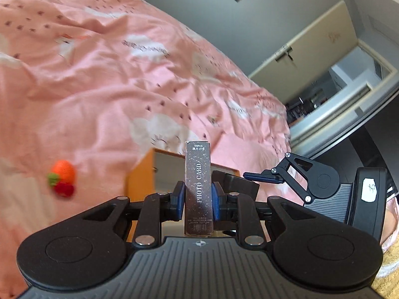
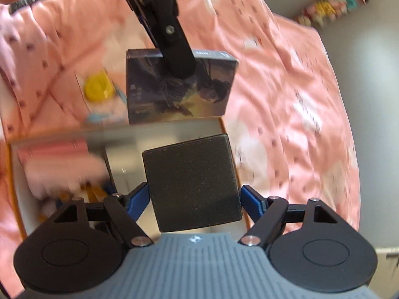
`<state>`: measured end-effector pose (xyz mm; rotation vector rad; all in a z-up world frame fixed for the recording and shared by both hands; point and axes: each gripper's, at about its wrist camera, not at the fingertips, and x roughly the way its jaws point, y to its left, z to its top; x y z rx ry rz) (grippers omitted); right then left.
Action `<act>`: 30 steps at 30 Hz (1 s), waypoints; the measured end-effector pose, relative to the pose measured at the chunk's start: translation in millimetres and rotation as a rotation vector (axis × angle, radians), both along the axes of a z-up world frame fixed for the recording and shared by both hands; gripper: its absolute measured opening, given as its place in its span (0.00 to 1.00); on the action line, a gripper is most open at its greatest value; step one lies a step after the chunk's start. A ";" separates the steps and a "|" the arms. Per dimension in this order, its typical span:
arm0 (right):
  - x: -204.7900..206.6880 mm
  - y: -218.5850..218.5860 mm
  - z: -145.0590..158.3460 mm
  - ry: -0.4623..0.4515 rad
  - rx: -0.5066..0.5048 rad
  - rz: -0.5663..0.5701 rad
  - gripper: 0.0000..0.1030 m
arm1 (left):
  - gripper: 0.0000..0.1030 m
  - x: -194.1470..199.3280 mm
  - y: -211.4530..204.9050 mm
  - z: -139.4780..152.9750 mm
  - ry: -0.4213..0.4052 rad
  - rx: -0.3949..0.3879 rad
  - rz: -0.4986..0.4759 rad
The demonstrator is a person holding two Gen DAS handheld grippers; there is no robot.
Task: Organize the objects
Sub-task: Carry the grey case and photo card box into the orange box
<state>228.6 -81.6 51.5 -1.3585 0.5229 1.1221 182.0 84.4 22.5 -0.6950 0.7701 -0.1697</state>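
Both grippers loaded, held over the orange box (image 2: pixel 17 199) on the bed.
Left gripper (image 1: pixel 198 199): fingers narrow, clamped on the upright photo card box (image 1: pixel 198 186). Right gripper (image 2: pixel 194 196): fingers wide, gripping the black foam block (image 2: pixel 192 184). Pink bedspread (image 1: pixel 99 74) below; crochet carrot (image 1: pixel 62 175) lies on it.

We are observing the right gripper (image 2: pixel 194 196) holding a black box (image 2: pixel 193 184) between its blue pads (image 2: pixel 138 198), jaws standing wide on it. At twelve o'clock, the left gripper (image 2: pixel 162 17) is gripping a photo card box (image 2: pixel 179 87), its dark printed face toward us. A yellow disc (image 2: pixel 98 88) is lying at ten o'clock on the pink bedspread (image 2: pixel 286 99). An orange-rimmed open box (image 2: pixel 17 199) is showing at eight o'clock, its contents blurred.
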 end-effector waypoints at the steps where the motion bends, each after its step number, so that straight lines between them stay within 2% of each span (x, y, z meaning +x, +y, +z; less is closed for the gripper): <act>1: 5.2 -5.4 -5.3 0.000 -0.006 -0.015 0.77 | 0.24 9.0 -9.4 -5.7 0.006 0.010 -0.013; 4: 22.1 -17.6 -21.7 0.002 -0.027 -0.055 0.77 | 0.24 32.0 -35.1 -21.7 0.029 0.105 -0.028; 12: 51.3 -28.9 -54.4 0.037 0.005 -0.089 0.77 | 0.24 64.5 -66.2 -63.5 0.153 0.219 -0.017; 18: 59.7 -29.2 -69.5 0.076 0.010 -0.088 0.77 | 0.24 76.0 -86.9 -77.8 0.178 0.332 -0.033; 23: 60.3 -28.8 -74.5 0.085 0.001 -0.098 0.77 | 0.24 86.6 -98.6 -91.2 0.236 0.368 -0.049; 30: 54.9 -28.8 -72.9 0.087 0.005 -0.098 0.77 | 0.25 91.0 -99.2 -92.5 0.256 0.400 -0.062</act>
